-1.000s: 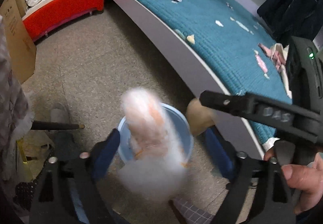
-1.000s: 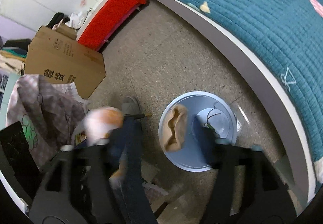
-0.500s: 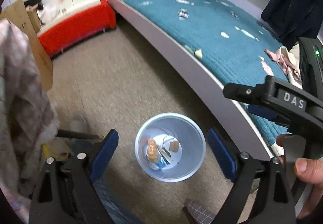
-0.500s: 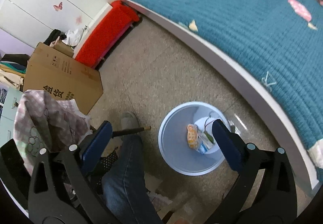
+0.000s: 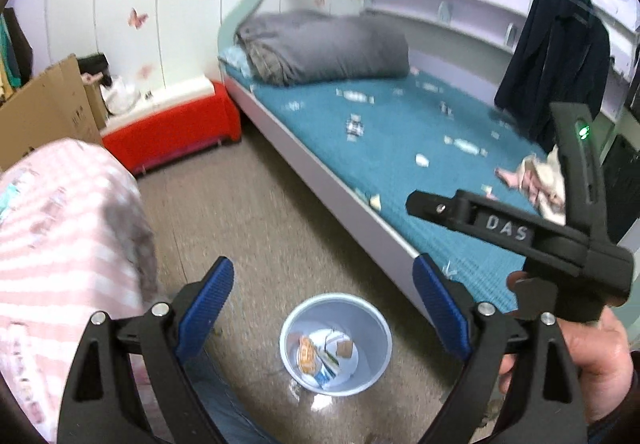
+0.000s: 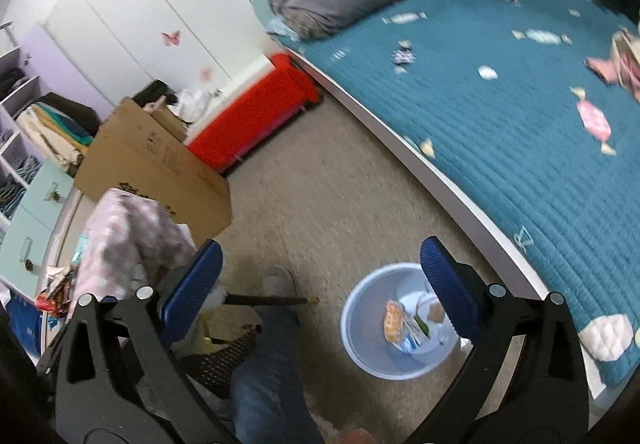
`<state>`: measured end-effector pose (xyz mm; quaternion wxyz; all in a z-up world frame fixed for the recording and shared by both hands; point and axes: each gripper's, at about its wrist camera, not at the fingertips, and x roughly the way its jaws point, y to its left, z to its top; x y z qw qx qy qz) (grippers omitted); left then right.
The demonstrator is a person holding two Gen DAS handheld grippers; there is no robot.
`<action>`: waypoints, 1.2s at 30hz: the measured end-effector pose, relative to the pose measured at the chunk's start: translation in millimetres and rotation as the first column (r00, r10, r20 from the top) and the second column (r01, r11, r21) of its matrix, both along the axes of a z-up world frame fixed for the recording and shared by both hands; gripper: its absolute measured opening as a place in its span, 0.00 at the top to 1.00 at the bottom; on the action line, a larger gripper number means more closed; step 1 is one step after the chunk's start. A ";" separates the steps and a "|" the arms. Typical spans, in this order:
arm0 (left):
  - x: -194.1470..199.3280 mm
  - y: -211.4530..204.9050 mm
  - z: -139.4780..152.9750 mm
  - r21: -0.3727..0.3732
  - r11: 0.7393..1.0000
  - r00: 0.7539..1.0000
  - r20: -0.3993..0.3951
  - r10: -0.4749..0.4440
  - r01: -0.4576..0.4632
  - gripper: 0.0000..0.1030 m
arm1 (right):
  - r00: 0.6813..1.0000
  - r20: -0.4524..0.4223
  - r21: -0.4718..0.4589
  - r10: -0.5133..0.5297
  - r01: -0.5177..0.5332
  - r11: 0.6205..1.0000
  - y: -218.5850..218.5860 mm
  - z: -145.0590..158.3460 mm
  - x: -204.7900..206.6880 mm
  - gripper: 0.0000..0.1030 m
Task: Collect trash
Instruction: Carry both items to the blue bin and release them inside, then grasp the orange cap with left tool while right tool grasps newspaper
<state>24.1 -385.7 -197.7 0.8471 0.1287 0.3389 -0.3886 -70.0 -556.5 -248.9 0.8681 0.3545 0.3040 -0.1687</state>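
A pale blue round trash bin stands on the floor beside the bed, with an orange wrapper and other scraps inside; it also shows in the right wrist view. My left gripper is open and empty, raised above the bin. My right gripper is open and empty; its body shows at the right of the left wrist view. Several candy wrappers and paper scraps lie on the teal bed cover.
A grey folded duvet lies at the bed's head. A red bench, a cardboard box and a pink checked cloth stand to the left. My jeans leg is below. A dark coat hangs at right.
Both grippers dropped their trash into the bin, opened, and rose and tilted up toward the bed. The bin now looks smaller and lower in both views.
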 end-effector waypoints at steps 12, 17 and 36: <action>-0.8 111.7 78.9 -0.159 0.968 0.971 0.109 0.211 -0.193 0.09 | 0.969 0.144 -0.141 0.203 -0.183 0.973 76.7 95.5 30.8 0.06; 18.9 169.4 94.0 -0.183 0.933 0.933 0.127 0.336 -0.311 0.09 | 0.922 0.168 -0.206 0.350 -0.314 0.927 132.9 122.3 62.8 0.06; 74.5 406.7 81.0 -0.121 0.647 0.640 0.091 0.763 -0.753 0.09 | 0.616 0.013 -0.364 0.788 -0.731 0.577 360.5 129.0 188.5 0.06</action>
